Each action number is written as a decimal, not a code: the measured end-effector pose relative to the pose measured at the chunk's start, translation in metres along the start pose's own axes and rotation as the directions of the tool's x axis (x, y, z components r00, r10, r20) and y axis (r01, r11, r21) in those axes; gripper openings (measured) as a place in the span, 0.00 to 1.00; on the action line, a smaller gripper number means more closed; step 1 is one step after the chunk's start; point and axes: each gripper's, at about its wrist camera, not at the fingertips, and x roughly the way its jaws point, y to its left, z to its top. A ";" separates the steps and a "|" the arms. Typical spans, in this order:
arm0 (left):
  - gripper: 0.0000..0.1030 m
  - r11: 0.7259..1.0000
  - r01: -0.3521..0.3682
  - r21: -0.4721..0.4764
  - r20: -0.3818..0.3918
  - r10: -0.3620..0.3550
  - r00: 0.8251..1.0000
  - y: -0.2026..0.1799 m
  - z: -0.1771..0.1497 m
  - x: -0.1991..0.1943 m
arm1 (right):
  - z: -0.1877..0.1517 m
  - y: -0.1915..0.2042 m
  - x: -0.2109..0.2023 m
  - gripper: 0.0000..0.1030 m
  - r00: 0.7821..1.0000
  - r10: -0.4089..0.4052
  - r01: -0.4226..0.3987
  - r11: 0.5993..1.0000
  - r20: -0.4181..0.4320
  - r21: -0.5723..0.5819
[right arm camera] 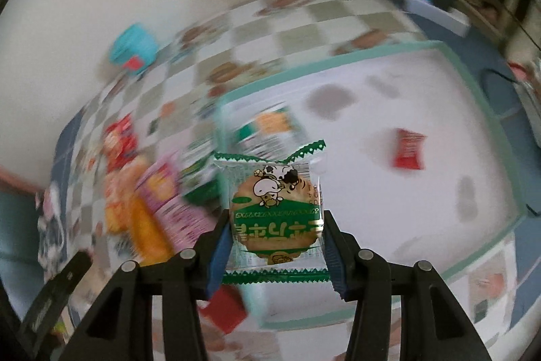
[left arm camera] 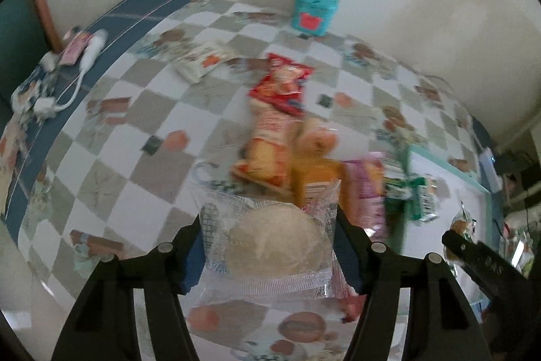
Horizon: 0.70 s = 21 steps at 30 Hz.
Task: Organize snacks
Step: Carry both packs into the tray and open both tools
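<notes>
My left gripper (left arm camera: 268,225) is shut on a clear packet with a pale round cake (left arm camera: 274,242) and holds it above the checkered tablecloth (left arm camera: 135,110). My right gripper (right arm camera: 275,225) is shut on a green-edged cracker packet with a cow picture (right arm camera: 275,208), held over the left end of a white tray with a teal rim (right arm camera: 338,63). A heap of snack packets, red, orange, pink and green (left arm camera: 287,137), lies on the cloth left of the tray (left arm camera: 449,166). In the tray lie a green packet (right arm camera: 270,127) and a red packet (right arm camera: 409,149).
A teal tin (left arm camera: 314,10) stands at the back by the wall. A white packet (left arm camera: 203,58) lies left of the heap. Chargers and cables (left arm camera: 67,73) lie on the blue border at the far left. A white device (right arm camera: 436,9) sits behind the tray.
</notes>
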 end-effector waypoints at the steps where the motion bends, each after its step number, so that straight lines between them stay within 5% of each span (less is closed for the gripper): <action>1: 0.65 1.000 0.007 0.014 0.003 -0.007 1.000 -0.007 -0.001 -0.001 | 0.004 -0.015 -0.001 0.51 1.000 -0.018 0.017 0.999 0.007 0.040; 10: 0.65 0.974 0.076 0.211 -0.002 -0.077 0.997 -0.090 -0.018 -0.003 | 0.017 -0.100 -0.009 0.51 0.992 -0.121 0.113 0.959 0.016 0.260; 21: 0.66 0.905 0.191 0.381 -0.095 -0.167 0.981 -0.180 -0.043 0.025 | 0.014 -0.156 -0.016 0.51 0.977 -0.212 0.186 0.887 0.013 0.423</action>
